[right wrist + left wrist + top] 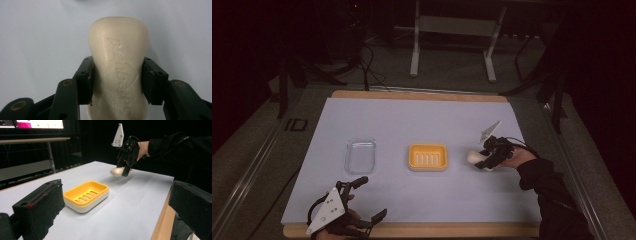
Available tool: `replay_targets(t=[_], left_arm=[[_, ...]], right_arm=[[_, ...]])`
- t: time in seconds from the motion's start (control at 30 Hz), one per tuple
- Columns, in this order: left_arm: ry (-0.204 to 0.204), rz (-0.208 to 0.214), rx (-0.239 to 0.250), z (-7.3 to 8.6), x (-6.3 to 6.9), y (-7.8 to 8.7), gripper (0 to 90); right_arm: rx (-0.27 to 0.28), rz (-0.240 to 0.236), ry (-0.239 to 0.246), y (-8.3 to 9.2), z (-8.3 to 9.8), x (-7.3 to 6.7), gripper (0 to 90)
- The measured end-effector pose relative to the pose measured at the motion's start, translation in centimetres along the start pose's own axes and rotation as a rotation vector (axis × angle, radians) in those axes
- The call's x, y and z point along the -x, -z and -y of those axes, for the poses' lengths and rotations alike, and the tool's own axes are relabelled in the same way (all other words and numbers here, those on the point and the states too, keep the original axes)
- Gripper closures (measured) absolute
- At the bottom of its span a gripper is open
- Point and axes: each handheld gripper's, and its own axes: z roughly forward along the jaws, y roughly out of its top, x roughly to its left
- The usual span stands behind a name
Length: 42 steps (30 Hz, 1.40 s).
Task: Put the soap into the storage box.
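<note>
The left gripper, at the table's seven o'clock, rests with jaws spread wide and nothing between them. At four o'clock the right gripper clamps the cream-white oval soap bar by its sides. The yellow slotted plastic soap dish sits at centre, the clear plastic lid at its nine o'clock.

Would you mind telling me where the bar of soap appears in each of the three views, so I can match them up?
High view: the bar of soap is right of centre, clamped in the right gripper.
Left gripper view: upper middle, at the tip of the right gripper, beyond the yellow soap dish.
Right gripper view: centre, upright between the jaws.
Shared landmark: the pale table cover.
</note>
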Motion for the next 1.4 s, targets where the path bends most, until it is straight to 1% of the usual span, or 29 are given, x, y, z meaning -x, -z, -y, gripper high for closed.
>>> replay_targets(t=[0.03, 0.07, 0.1, 0.17, 0.2, 0.23, 0.27, 0.3, 0.4, 0.5, 0.53, 0.63, 0.77, 0.83, 1.0, 1.03, 1.07, 1.1, 1.27, 1.33, 1.37, 1.4], left_arm=[[0.000, 0.000, 0.000, 0.0, 0.0, 0.0, 0.2], [0.001, 0.001, 0.002, 0.0, 0.0, 0.0, 0.1], [0.001, 0.001, 0.002, 0.0, 0.0, 0.0, 0.2], [0.000, 0.001, 0.002, 0.0, 0.0, 0.0, 0.2], [0.000, 0.001, 0.002, 0.0, 0.0, 0.0, 0.2], [0.000, 0.001, 0.002, 0.0, 0.0, 0.0, 0.2], [0.000, 0.001, 0.001, 0.0, 0.0, 0.0, 0.2], [0.000, 0.002, 0.001, 0.0, 0.0, 0.0, 0.2], [0.000, 0.004, 0.000, 0.0, 0.0, 0.0, 0.2], [-0.002, 0.005, 0.000, 0.0, 0.0, 0.0, 0.2], [-0.002, 0.004, 0.000, 0.0, 0.0, 0.0, 0.1], [-0.001, 0.004, -0.001, 0.0, 0.0, 0.0, 0.2], [-0.002, 0.005, -0.001, 0.0, 0.0, 0.0, 0.1], [-0.001, 0.004, -0.002, 0.0, 0.0, 0.0, 0.1], [-0.001, 0.005, 0.000, 0.0, 0.0, 0.0, 0.2], [-0.002, 0.004, 0.000, 0.0, 0.0, 0.0, 0.2], [-0.001, 0.004, 0.000, 0.0, 0.0, 0.0, 0.2], [-0.001, 0.004, 0.000, 0.0, 0.0, 0.0, 0.2], [-0.001, 0.006, -0.003, 0.0, 0.0, 0.0, 0.2], [-0.001, 0.007, -0.001, 0.0, 0.0, 0.0, 0.2], [-0.001, 0.007, -0.002, 0.0, 0.0, 0.0, 0.2], [-0.002, 0.007, -0.004, 0.0, 0.0, 0.0, 0.2]], right_arm=[[0.000, 0.000, 0.000, 0.0, 0.0, 0.0, 49.6], [-0.029, 0.007, 0.019, 0.0, -0.2, 0.0, 49.6], [-0.029, 0.007, 0.019, 0.0, -0.2, 0.0, 49.6], [-0.046, -0.009, 0.046, 0.1, -0.4, -0.1, 49.6], [-0.045, -0.011, 0.055, 0.2, -0.5, -0.1, 49.6], [-0.045, -0.011, 0.055, 0.2, -0.5, -0.1, 49.6], [-0.045, -0.026, 0.078, 0.3, -0.6, -0.2, 49.6], [-0.045, -0.026, 0.078, 0.3, -0.6, -0.2, 49.6], [-0.048, -0.031, 0.138, 0.8, -1.0, -0.6, 49.6], [-0.052, -0.029, 0.148, 0.9, -1.1, -0.7, 49.7], [-0.062, -0.026, 0.173, 1.2, -1.5, -1.0, 49.6], [-0.067, -0.032, 0.201, 1.6, -2.0, -1.2, 49.6], [-0.062, -0.043, 0.217, 2.1, -2.7, -1.4, 49.7], [-0.059, -0.051, 0.235, 2.2, -3.0, -1.5, 49.7], [-0.083, -0.067, 0.250, 2.2, -3.9, -1.8, 49.7], [-0.079, -0.065, 0.258, 2.2, -4.1, -1.9, 49.7], [-0.083, -0.069, 0.256, 2.3, -4.3, -1.9, 49.7], [-0.076, -0.069, 0.268, 2.4, -4.5, -1.9, 49.7], [-0.056, -0.052, 0.273, 2.7, -5.5, -2.0, 49.6], [-0.062, -0.045, 0.283, 2.9, -5.9, -2.1, 49.6], [-0.065, -0.055, 0.285, 3.0, -6.1, -2.2, 49.7], [-0.066, -0.052, 0.295, 3.0, -6.3, -2.3, 49.6]])
